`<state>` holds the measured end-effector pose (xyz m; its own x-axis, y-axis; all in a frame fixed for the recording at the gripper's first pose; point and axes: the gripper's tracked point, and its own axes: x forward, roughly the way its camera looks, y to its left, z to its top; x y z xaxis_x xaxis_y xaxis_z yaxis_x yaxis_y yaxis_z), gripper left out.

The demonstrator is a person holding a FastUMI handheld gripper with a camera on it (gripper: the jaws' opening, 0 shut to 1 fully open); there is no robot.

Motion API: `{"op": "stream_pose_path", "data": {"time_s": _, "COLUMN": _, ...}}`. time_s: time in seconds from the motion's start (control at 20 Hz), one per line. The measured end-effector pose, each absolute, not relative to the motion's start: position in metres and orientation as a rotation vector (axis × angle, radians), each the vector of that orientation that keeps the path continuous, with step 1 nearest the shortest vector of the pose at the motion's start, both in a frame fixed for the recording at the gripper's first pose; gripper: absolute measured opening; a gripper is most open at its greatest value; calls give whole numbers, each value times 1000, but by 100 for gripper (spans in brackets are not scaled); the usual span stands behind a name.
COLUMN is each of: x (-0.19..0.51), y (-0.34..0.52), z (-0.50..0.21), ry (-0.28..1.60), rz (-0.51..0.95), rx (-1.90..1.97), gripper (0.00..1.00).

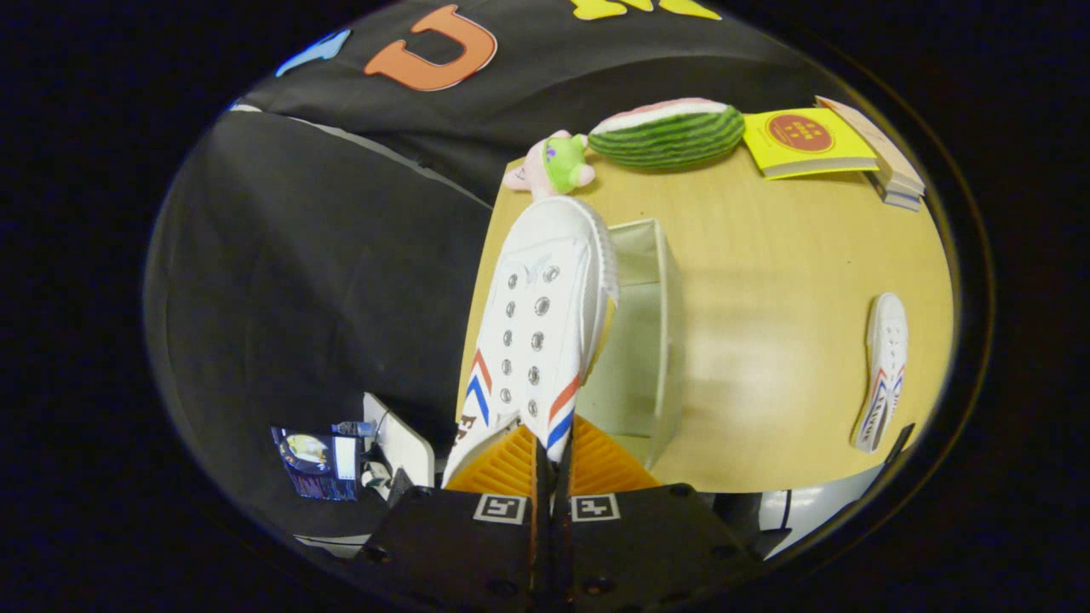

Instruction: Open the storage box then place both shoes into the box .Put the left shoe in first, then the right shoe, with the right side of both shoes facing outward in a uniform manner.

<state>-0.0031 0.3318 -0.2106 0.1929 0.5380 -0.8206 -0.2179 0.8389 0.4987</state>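
**Kid:** What is the claw doing?

**Helper:** The gripper (pixel 552 451) is pinched nearly closed on the white shoe (pixel 545 315). Both fingers press on the edge of the shoe's opening, near the heel, and the toe points away.

**Kid:** Where is the shoe?

**Helper:** It hangs up off the table (pixel 766 340), in front of the open storage box (pixel 651 340). The box is just past the fingers, a bit to the side, and its top is open.

**Kid:** And the other shoe?

**Helper:** The second shoe (pixel 883 370) lies on the table, well apart from the box. It waits its turn.

**Kid:** How do I put this one in nicely?

**Helper:** I think you keep the squeeze tight, since the claw only has a thin bit of the shoe and it could slip or swing. Line the shoe up with the long way of the box first. Turn it so its right side faces out. Then go down slowly and mind the thin wall, because a bump could push the light box along.

**Kid:** When do I let go?

**Helper:** Only when the shoe rests on the bottom of the box.
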Motion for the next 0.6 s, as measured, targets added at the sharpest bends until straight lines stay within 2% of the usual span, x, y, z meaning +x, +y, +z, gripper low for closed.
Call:
{"op": "stream_pose_path", "data": {"time_s": 0.3, "x": 10, "y": 373, "z": -275, "ry": 1339, "rz": 444, "rx": 308, "gripper": 6}}
{"op": "stream_pose_path", "data": {"time_s": 0.5, "x": 8, "y": 386, "z": -295, "ry": 1344, "rz": 430, "rx": 321, "gripper": 6}}
{"op": "stream_pose_path", "data": {"time_s": 0.55, "x": 8, "y": 393, "z": -295, "ry": 1345, "rz": 439, "rx": 351, "gripper": 12}}
{"op": "stream_pose_path", "data": {"time_s": 0.6, "x": 9, "y": 396, "z": -297, "ry": 1342, "rz": 438, "rx": 365, "gripper": 26}}
